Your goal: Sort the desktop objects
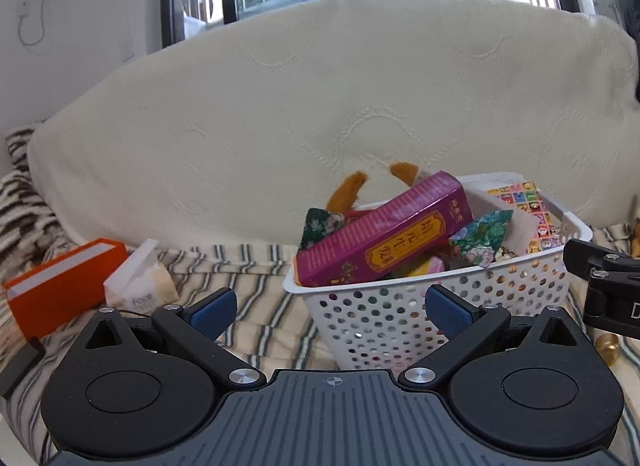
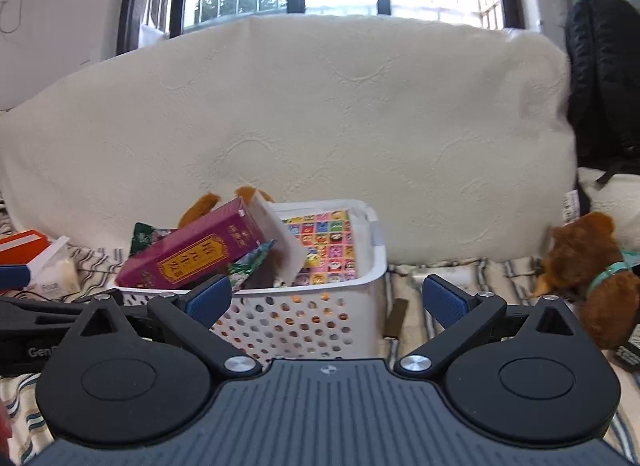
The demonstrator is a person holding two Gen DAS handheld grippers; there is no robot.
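Between picks: left gripper (image 1: 330,308) and right gripper (image 2: 326,302) both spread wide, empty, facing the white basket (image 1: 460,298) mid-bed, already heaped, magenta box (image 1: 384,234) topmost. Brown plush toy (image 2: 588,266) loose near bed's right edge; likely next: carry right gripper over, close on it.

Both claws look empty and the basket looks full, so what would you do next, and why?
Probably swing the right gripper, open and empty, toward the brown plush toy, which lies outside the white basket on the striped cloth.
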